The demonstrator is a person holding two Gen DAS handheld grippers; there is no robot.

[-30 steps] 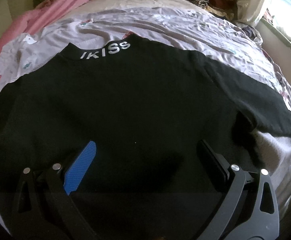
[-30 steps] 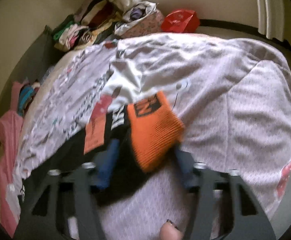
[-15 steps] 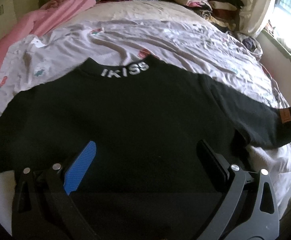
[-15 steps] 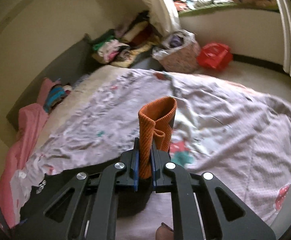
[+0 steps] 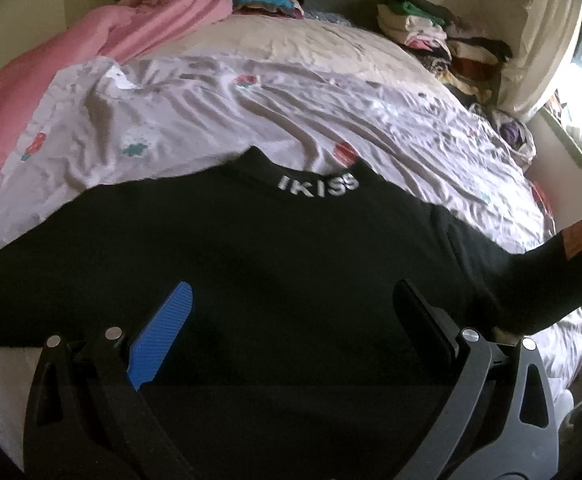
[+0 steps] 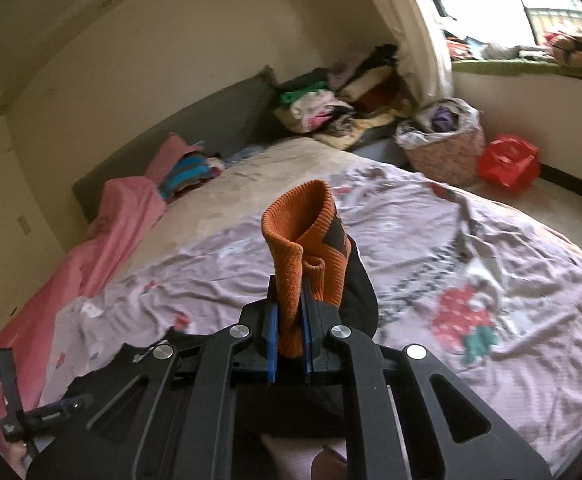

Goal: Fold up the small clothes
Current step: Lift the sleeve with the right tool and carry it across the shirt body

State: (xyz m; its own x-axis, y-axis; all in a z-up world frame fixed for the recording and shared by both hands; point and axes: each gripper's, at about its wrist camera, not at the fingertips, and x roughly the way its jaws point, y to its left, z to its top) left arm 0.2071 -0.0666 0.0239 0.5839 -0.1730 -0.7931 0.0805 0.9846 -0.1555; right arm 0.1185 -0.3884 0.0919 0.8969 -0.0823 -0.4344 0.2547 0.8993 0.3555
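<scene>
Slippage is the likely trouble: the right gripper (image 6: pixel 289 330) pinches only the orange cuff (image 6: pixel 305 256) of the black sweater (image 5: pixel 251 272) lying flat on the bed (image 5: pixel 291 92), while the left gripper (image 5: pixel 291 320) hovers spread and empty, so the body may drag and bunch.

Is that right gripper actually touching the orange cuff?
Touching. The right wrist view shows the right gripper with its jaws clamped on the orange cuff.

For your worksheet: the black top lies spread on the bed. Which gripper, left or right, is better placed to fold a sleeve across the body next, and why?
Right, probably. The right gripper is shut on the orange cuff and has that sleeve lifted, while the left gripper hangs open over the black top, gripping nothing.
</scene>
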